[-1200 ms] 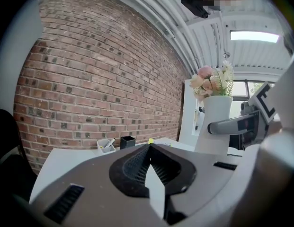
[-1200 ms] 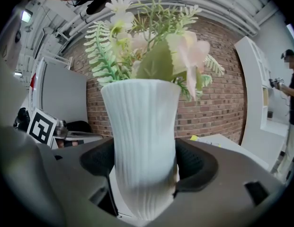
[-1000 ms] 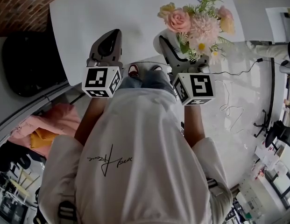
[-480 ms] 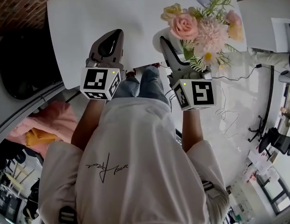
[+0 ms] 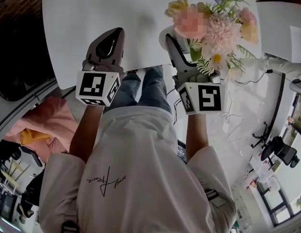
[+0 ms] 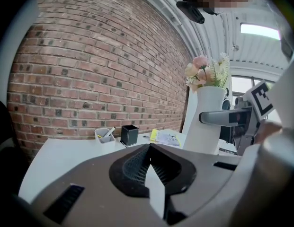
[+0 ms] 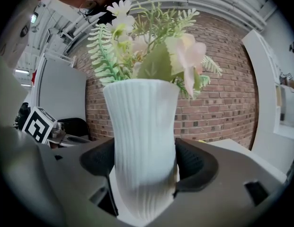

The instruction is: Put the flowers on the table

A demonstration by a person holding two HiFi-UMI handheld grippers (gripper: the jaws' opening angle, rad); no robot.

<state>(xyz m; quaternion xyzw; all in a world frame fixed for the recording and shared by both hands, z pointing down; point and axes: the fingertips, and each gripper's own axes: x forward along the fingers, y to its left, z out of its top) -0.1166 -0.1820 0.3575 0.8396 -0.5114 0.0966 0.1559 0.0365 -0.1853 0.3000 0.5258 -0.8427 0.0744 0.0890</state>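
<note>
Currently the right gripper (image 5: 175, 52) is clamped on a white vase (image 7: 142, 141). The vase is ribbed lengthwise, narrow at the waist and flared at the rim, with a matte surface, and the dark textured pads press it on both sides. It stands upright and holds the flowers (image 5: 213, 25): pink and cream blooms, a small daisy and fern-like green sprigs. They look artificial.

In the head view the bunch sits upper right, over the near edge of the white table (image 5: 92, 13), which is smooth and rounded. I cannot tell if the vase base touches the top.

The left gripper (image 5: 116, 35) is upper centre-left over the table, a grey plastic shell with its jaws together and nothing between them.

Each gripper carries a marker cube (image 5: 97, 87) with black-and-white square patterns and no letters.

At mid-frame in the left gripper view, a translucent pen cup (image 6: 105, 137), a black square holder (image 6: 129, 135) and yellow-edged papers (image 6: 165, 137) lie on the table before a red brick wall (image 6: 90, 70). The print on the papers is too small to read.

The person's white shirt (image 5: 150, 144) bears a black cursive script, which is not legible.
</note>
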